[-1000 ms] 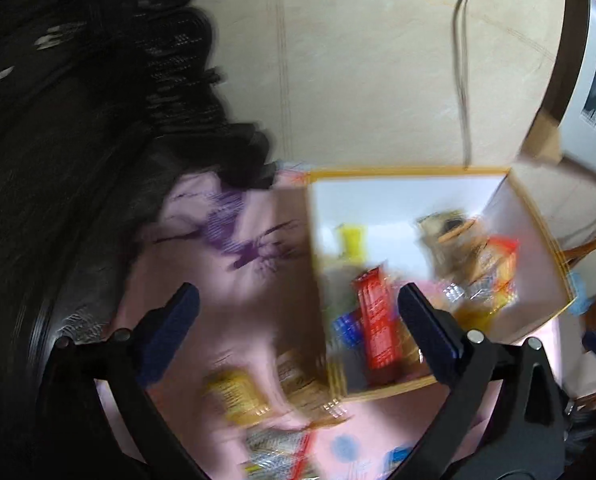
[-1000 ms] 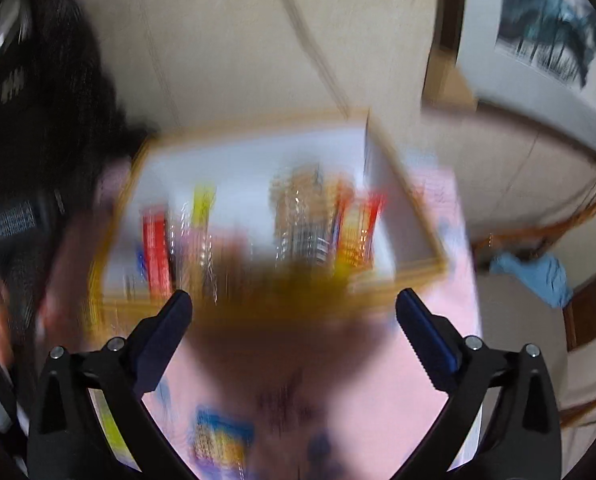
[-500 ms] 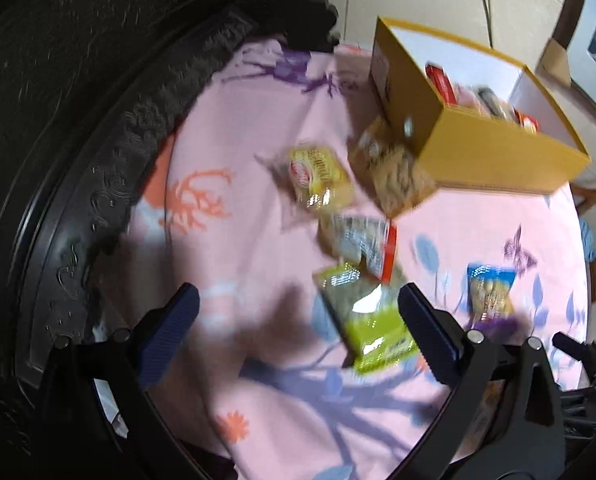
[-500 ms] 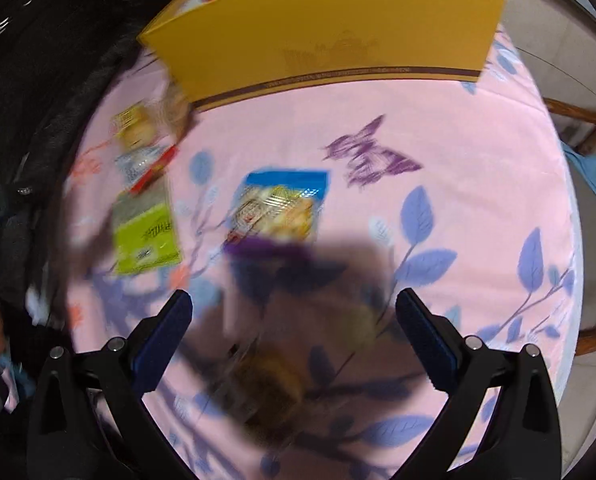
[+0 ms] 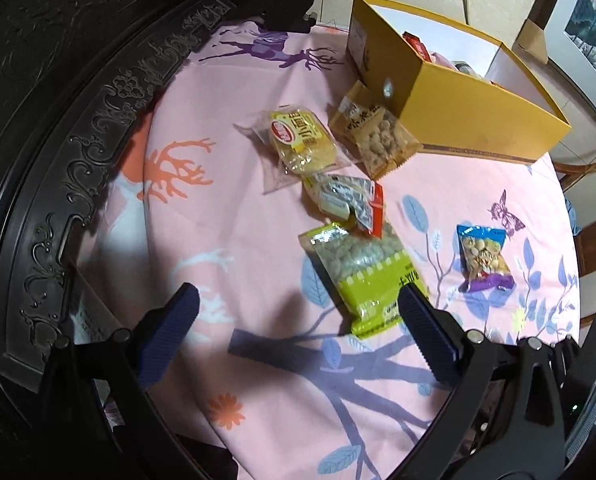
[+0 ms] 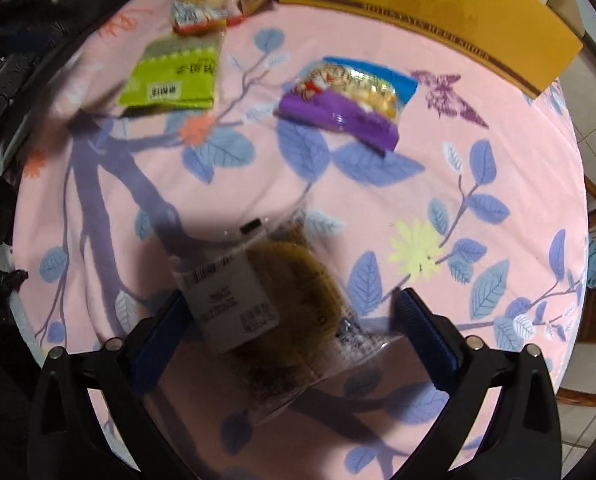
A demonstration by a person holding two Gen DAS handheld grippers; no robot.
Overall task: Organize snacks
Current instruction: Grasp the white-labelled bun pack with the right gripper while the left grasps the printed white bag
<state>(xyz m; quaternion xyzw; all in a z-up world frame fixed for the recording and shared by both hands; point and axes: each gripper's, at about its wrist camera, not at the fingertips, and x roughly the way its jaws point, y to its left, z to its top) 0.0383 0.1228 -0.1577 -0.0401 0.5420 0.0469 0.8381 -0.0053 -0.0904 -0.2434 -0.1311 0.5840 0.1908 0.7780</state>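
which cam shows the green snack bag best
The left wrist view: the lime green plastic snack bag lies sharp and nearly whole, pale pieces visible. The right wrist view shows it blurred and far off.

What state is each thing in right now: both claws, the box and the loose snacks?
Left claw: open, empty.
Right claw: open, astride the brown snack.
Box: open, snacks inside.
Green pack: flat on the cloth.
Blue pack: flat, apart.
Yellow pack: flat.
Nut pack: against the box.
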